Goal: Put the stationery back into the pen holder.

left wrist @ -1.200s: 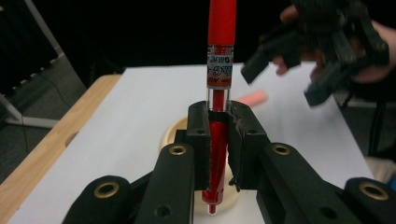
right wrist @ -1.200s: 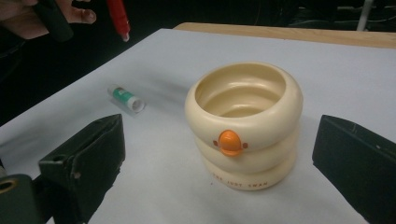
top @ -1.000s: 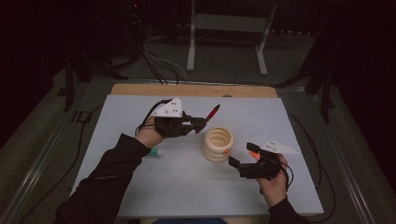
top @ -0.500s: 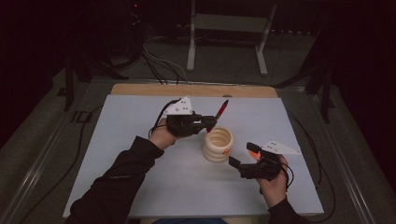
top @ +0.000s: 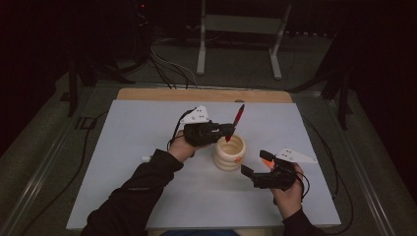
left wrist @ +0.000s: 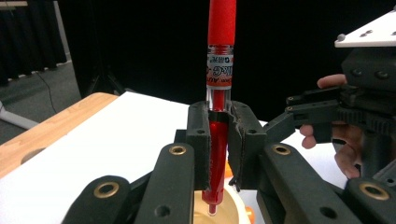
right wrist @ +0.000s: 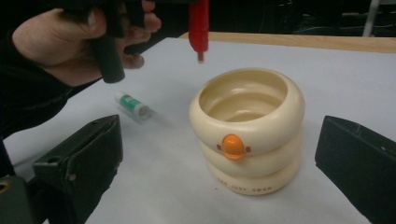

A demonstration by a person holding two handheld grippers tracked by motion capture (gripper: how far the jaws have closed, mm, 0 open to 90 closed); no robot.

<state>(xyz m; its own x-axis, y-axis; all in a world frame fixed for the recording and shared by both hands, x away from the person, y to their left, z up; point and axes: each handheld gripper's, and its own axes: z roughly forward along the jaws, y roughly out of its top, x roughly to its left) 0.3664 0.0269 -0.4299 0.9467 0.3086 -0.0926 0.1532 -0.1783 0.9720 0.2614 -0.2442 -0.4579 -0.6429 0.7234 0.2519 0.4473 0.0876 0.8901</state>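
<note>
Red gel pen [left wrist: 219,93] with a clear barrel, a printed white label band and a soft red grip sleeve stands nearly upright, clamped tight between the pads of the left gripper [top: 227,131], its tip hanging just above the mouth of a cream duck-faced cup [right wrist: 247,126] near the middle of the pale table [top: 147,123]. The cup is built of stacked rounded rings, with a small orange beak and two dot eyes on its front and fine lettering round its base; in the right gripper view its inside looks empty. From above, the pen leans slightly, top end up and away from the person, tip over the rim of the cup [top: 229,153]. The right gripper [top: 259,164] rests low beside the cup on the person's right, its jaws spread wide with nothing between them, the cup framed in the gap. A small white-and-green capped tube [right wrist: 134,106] lies on the table behind the left hand [right wrist: 70,42]. Against the frame a second earlier, the left gripper has carried the pen across and down toward the cup, while the right hand, the cup and the tube sit where they were
</note>
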